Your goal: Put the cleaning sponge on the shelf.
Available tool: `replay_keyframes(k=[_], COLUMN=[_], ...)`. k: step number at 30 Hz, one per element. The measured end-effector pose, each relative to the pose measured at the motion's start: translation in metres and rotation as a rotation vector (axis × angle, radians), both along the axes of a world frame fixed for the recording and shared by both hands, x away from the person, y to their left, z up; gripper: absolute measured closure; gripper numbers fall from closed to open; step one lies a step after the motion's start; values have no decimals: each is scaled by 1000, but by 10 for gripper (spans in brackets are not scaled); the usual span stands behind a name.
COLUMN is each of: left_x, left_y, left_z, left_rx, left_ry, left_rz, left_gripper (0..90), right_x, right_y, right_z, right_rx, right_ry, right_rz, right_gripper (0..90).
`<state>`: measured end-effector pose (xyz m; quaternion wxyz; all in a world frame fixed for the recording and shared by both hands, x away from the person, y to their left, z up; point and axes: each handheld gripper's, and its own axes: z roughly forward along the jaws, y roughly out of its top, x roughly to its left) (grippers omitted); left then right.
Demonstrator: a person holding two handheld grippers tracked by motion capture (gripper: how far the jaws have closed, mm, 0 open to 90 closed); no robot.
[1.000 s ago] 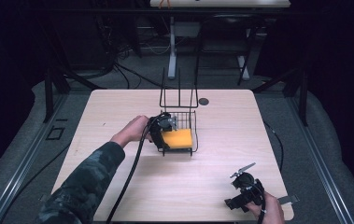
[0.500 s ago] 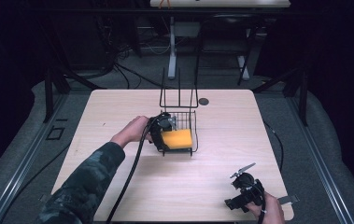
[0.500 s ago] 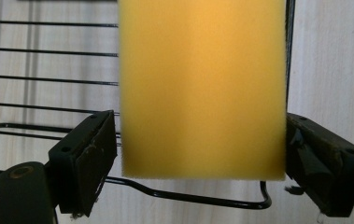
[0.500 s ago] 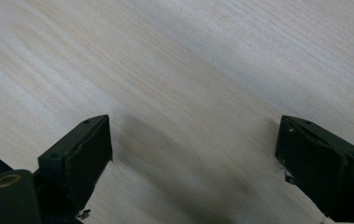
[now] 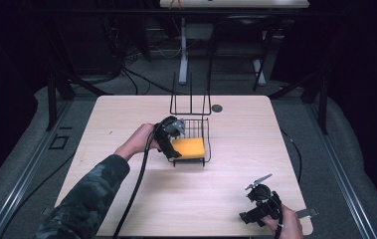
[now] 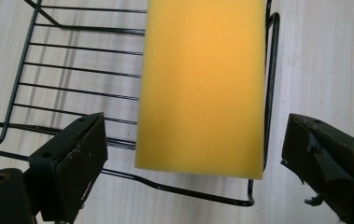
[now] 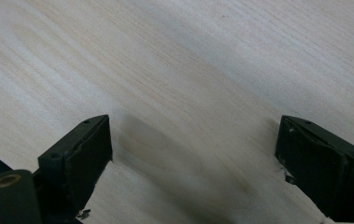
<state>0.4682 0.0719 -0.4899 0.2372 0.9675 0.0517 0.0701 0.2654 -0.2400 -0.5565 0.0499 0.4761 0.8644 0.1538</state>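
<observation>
While the right gripper (image 5: 261,203) sits idle at the near right corner of the table (image 5: 126,199), its jaws stand wide with nothing between them, just bare wood grain below in the right gripper view.

Left gripper (image 5: 168,137) is at the near-left side of the wire basket (image 5: 196,130). Its jaws have just been opening and now stand spread, pads clear of everything. In the left gripper view the yellow sponge (image 6: 201,86) lies flat on the basket floor, ahead of the jaws and between their lines, closer to the right jaw; no contact with either pad. Sponge's long edge runs just beside the basket's right-hand rim wire.

Progress, my read: placement looks done, sponge is in the basket and released. What's left is backing the left gripper out past the rim without snagging the wires. Sponge is soft and light, so a brush from a pad could drag it.

Surface: light wood-laminate tabletop, rounded corners, otherwise bare apart from a small dark round thing (image 5: 217,108) beyond the basket's tall handle loops. Black cable (image 5: 139,179) trails from the left gripper back along the person's sleeve (image 5: 89,199).

Room beyond: dark, grey floor, cables on the ground, black frame legs, white table leg (image 5: 183,50) at the far side.
</observation>
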Motion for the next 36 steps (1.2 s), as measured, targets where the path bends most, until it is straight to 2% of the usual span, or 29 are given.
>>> replay_keyframes(k=[11,13,19,23,25,27,29,33,36], left_x=[-13,-18,-30,-40,-43,-48,-53,-66,-75], left_y=[19,23,39,51,54,58,65,76,86], left_z=[8,10,17,23,24,25,29,31,30], left_rx=[-53,-63,-70,-102,-100,-88,-105,-108,-72], left_ry=[16,1,-4,-10,-9,-29,-20,-45,-54], left_rz=[21,32,57,83,90,107,119,161,207], left_gripper=[57,48,19,11,5,6,6,5,6], right_x=[-1,0,0,0,0,0,-1,-1,-1], right_y=[1,1,0,0,0,0,1,1,3], right_z=[1,1,0,0,0,0,1,1,0], right_rx=[-1,-1,-5,-6,-9,-4,-3,-4,-8], right_ry=[7,7,-2,-2,0,4,-2,-7,-11], right_rz=[-8,-6,10,9,4,-5,-8,2,-1], right_gripper=[103,103,103,104,104,104,104,106,107])
